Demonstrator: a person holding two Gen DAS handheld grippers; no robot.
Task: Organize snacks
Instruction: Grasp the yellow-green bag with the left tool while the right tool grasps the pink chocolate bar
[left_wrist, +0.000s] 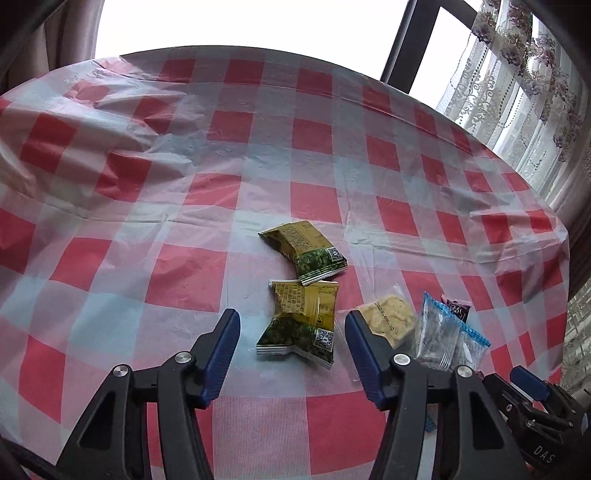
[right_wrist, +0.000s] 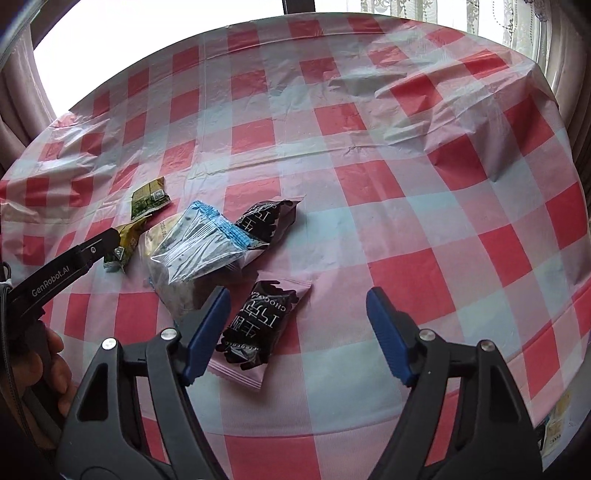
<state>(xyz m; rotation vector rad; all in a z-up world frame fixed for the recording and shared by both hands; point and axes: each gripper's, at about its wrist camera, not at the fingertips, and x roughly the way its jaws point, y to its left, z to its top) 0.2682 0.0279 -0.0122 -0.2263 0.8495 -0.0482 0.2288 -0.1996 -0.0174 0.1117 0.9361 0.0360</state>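
Observation:
Two green-and-gold snack packets lie on the checked tablecloth: the far one and the near one. My left gripper is open, its jaws on either side of the near packet, above it. To its right lie a clear packet with a yellow cake, clear blue-edged packets and a dark chocolate packet. My right gripper is open and empty above a pink-and-black chocolate packet. A second chocolate packet and the blue-edged packets lie beyond.
The table is round with a wrinkled red-and-white plastic cloth. A window frame and lace curtains stand behind it. The left gripper's body and a hand show at the right view's left edge.

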